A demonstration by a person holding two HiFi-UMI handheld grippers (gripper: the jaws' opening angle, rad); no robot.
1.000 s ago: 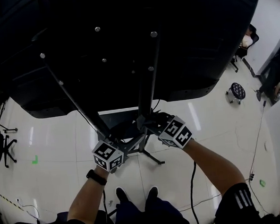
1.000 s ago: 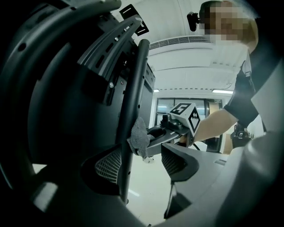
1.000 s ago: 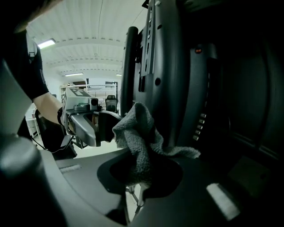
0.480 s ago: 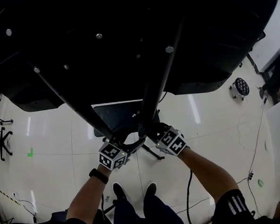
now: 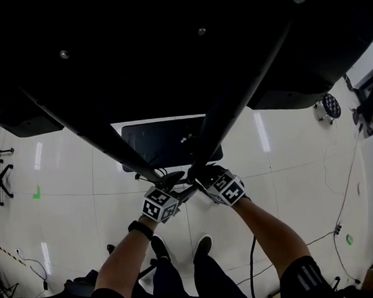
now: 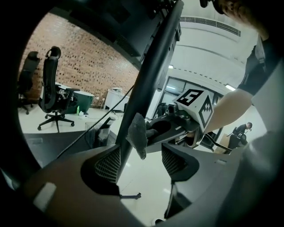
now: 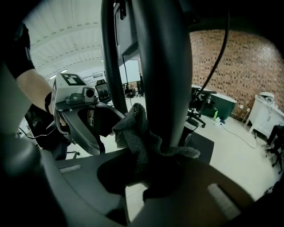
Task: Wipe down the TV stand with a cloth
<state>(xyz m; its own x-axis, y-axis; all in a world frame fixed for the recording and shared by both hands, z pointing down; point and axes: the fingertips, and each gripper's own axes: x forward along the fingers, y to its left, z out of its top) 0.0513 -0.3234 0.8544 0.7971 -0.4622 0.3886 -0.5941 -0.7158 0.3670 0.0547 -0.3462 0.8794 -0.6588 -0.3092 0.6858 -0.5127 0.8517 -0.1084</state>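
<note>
The black TV stand has two slanted poles; the right pole point(image 5: 234, 98) and the left pole point(image 5: 91, 132) run down to a dark base plate point(image 5: 167, 143) on the white floor. My right gripper point(image 5: 197, 174) is shut on a grey cloth point(image 7: 142, 146), which is pressed round the right pole point(image 7: 164, 66) low down. My right gripper point(image 7: 148, 175) faces the left gripper's body point(image 7: 84, 115). My left gripper point(image 6: 140, 159) stands open beside the same pole point(image 6: 151, 75), its left jaw against it, with the cloth point(image 6: 138, 137) just ahead. In the head view the left gripper point(image 5: 171, 179) is close to the right one.
The TV's black back point(image 5: 136, 47) fills the top of the head view. A round stool point(image 5: 330, 105) stands at the right, an office chair point(image 6: 53, 97) by the brick wall. A cable point(image 5: 253, 261) trails on the floor by the person's feet point(image 5: 180, 246).
Both grippers have slid down the pole toward the base and drawn closer together. The TV's back now fills more of the head view.
</note>
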